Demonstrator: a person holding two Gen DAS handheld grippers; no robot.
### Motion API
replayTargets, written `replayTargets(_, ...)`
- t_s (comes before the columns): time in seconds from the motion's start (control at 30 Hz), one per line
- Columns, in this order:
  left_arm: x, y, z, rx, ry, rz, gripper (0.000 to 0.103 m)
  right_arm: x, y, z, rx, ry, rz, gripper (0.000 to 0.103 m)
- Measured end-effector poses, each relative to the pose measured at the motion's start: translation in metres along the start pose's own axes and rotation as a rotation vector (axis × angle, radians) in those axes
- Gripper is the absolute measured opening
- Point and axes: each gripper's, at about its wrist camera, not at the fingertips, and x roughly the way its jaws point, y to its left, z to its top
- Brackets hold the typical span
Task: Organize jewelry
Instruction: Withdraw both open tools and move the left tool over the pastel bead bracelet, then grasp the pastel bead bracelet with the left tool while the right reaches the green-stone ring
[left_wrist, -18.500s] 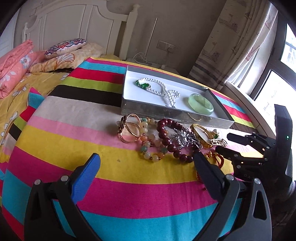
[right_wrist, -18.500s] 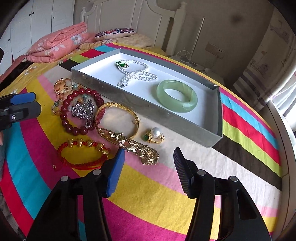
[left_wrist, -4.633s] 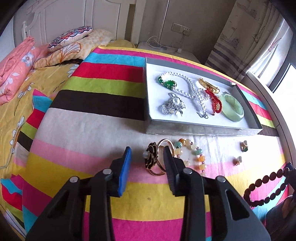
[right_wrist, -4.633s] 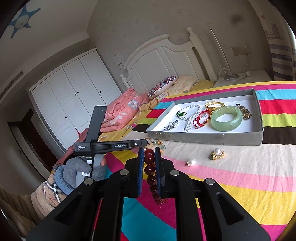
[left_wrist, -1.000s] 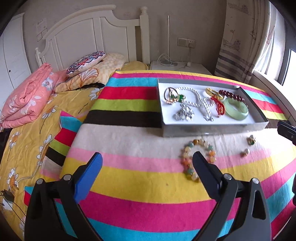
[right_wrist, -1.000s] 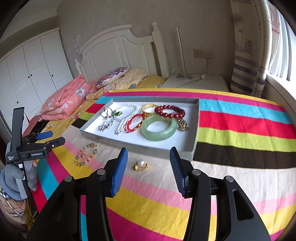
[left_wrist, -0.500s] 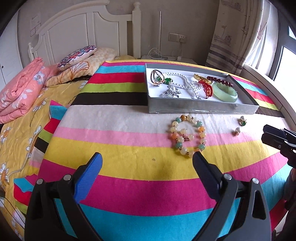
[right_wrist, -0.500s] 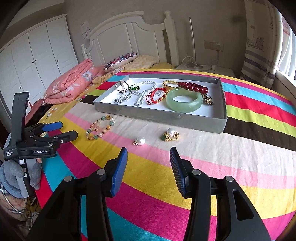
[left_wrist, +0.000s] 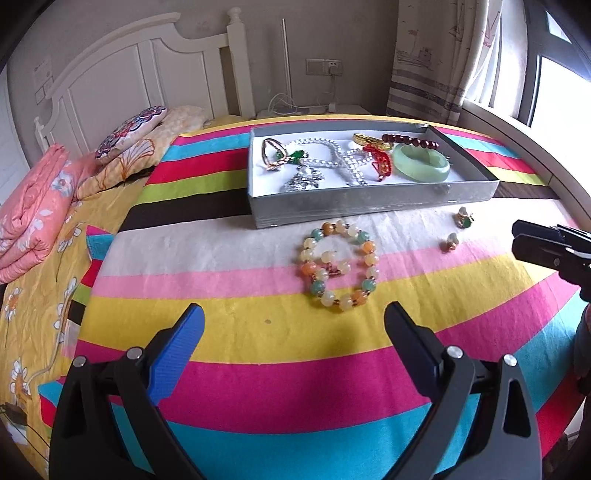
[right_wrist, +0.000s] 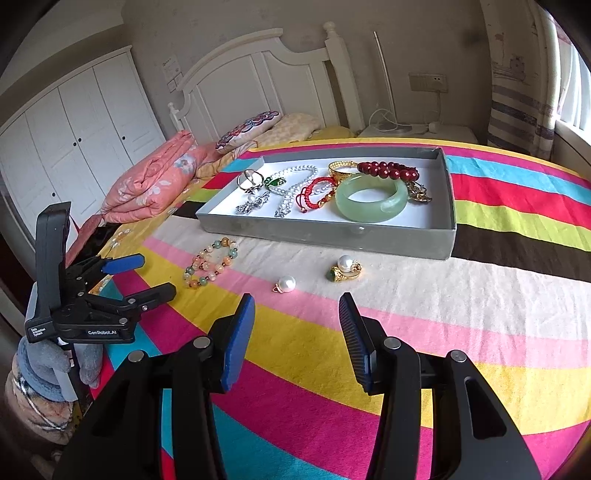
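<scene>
A grey tray (left_wrist: 369, 201) (right_wrist: 325, 236) on the striped bedspread holds a jade bangle (right_wrist: 371, 197), pearl necklace (right_wrist: 295, 184), dark red bead bracelet (right_wrist: 388, 170), red cord bracelet and other pieces. On the cloth in front lie a pastel bead bracelet (left_wrist: 340, 264) (right_wrist: 211, 262), a loose pearl pendant (right_wrist: 285, 283) (left_wrist: 450, 242) and a pearl-and-green ring (right_wrist: 345, 268) (left_wrist: 464, 217). My left gripper (left_wrist: 293, 325) is open and empty, just short of the bead bracelet. My right gripper (right_wrist: 297, 314) is open and empty, just short of the pearl pendant.
Folded pink quilt (right_wrist: 151, 181) and pillows (right_wrist: 255, 125) lie at the bed's head by the white headboard. A bedside stand with cables (right_wrist: 406, 129) sits behind the tray. Window and curtain are at the right. The bed edge drops off at the left of the right wrist view.
Both grippers have moved forward and lower toward the loose pieces on the cloth. The bead bracelet and pearl pendant look closer. Both stay open and empty.
</scene>
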Motion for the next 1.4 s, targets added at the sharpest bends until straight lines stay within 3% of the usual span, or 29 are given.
replayTargets(0.33,0.038,-0.027,0.024,0.064,0.085,-0.018,0.094,0.0,-0.001,0.0,0.003,-0.001,0.002,0.046)
replayTargets(0.43,0.036,-0.023,0.022,0.043,0.069,-0.085,0.064,0.0,-0.001,0.0,0.003,0.0,0.001,0.046)
replayTargets(0.47,0.034,-0.022,0.021,0.042,0.056,-0.076,0.043,0.001,-0.001,0.0,0.003,0.001,-0.001,0.046)
replayTargets(0.5,0.033,-0.021,0.02,0.04,0.047,-0.074,0.029,0.001,-0.001,0.0,0.001,0.002,-0.004,0.046)
replayTargets(0.57,0.029,-0.016,0.017,0.027,0.035,-0.07,0.018,0.002,0.0,0.0,-0.001,0.006,-0.011,0.046)
replayTargets(0.67,0.02,-0.007,0.01,-0.023,0.012,-0.09,0.016,0.003,0.002,0.0,-0.006,0.01,-0.026,0.046)
replayTargets(0.7,0.015,-0.005,0.008,-0.033,-0.007,-0.089,0.008,0.004,0.002,0.0,-0.007,0.011,-0.03,0.046)
replayTargets(0.93,0.007,0.005,-0.001,-0.079,-0.002,-0.095,0.008,0.012,0.004,0.0,-0.016,0.046,-0.108,0.046)
replayTargets(1.4,0.01,0.003,-0.001,-0.077,0.004,-0.097,0.008,0.049,0.005,0.019,0.006,0.118,-0.276,0.045)
